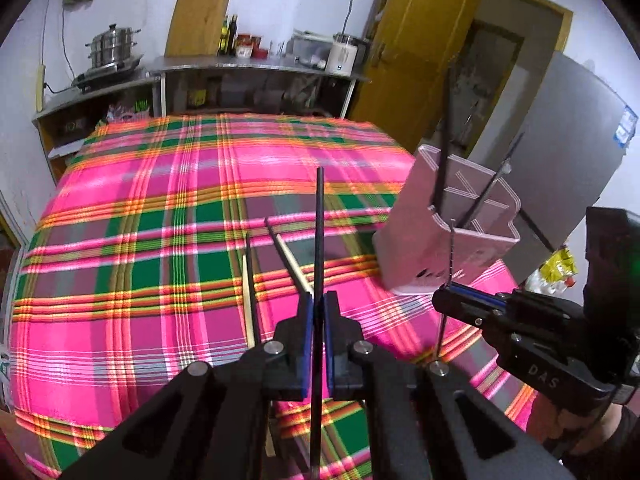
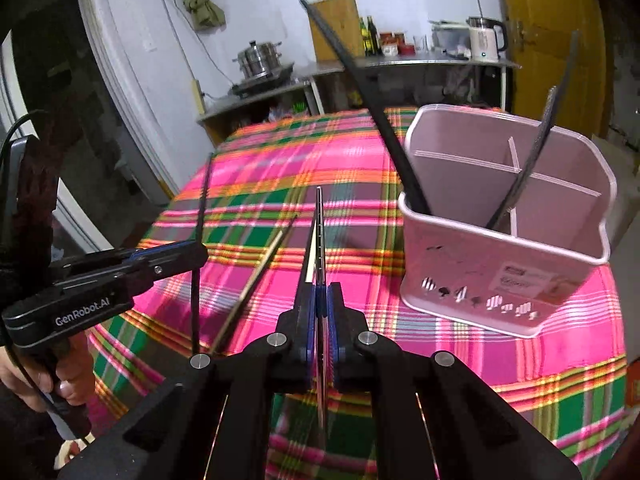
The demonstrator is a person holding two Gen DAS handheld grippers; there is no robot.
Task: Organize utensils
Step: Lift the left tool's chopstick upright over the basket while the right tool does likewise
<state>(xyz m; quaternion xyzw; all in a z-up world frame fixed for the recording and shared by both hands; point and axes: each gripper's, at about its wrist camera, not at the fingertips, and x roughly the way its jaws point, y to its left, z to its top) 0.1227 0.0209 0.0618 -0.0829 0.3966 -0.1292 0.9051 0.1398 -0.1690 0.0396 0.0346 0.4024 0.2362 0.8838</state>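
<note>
My left gripper [image 1: 318, 304] is shut on a black chopstick [image 1: 319, 232] that stands upright above the plaid tablecloth. My right gripper [image 2: 322, 294] is shut on a thin ridged metal utensil [image 2: 319, 232], held upright; it also shows in the left wrist view [image 1: 452, 256]. A pink divided utensil holder [image 2: 500, 248] stands on the table to the right, with two black chopsticks [image 2: 400, 160] leaning in its compartments. Two black-and-cream chopsticks [image 1: 290, 260] lie on the cloth between the grippers. The left gripper [image 2: 200, 254] shows at the right wrist view's left.
The table carries a pink and green plaid cloth [image 1: 160, 240]. Behind it stand steel shelves [image 1: 256, 68] with a steamer pot [image 1: 112, 46], bottles and a kettle [image 1: 344, 56]. A yellow door [image 1: 412, 52] and a grey fridge [image 1: 568, 152] are at the right.
</note>
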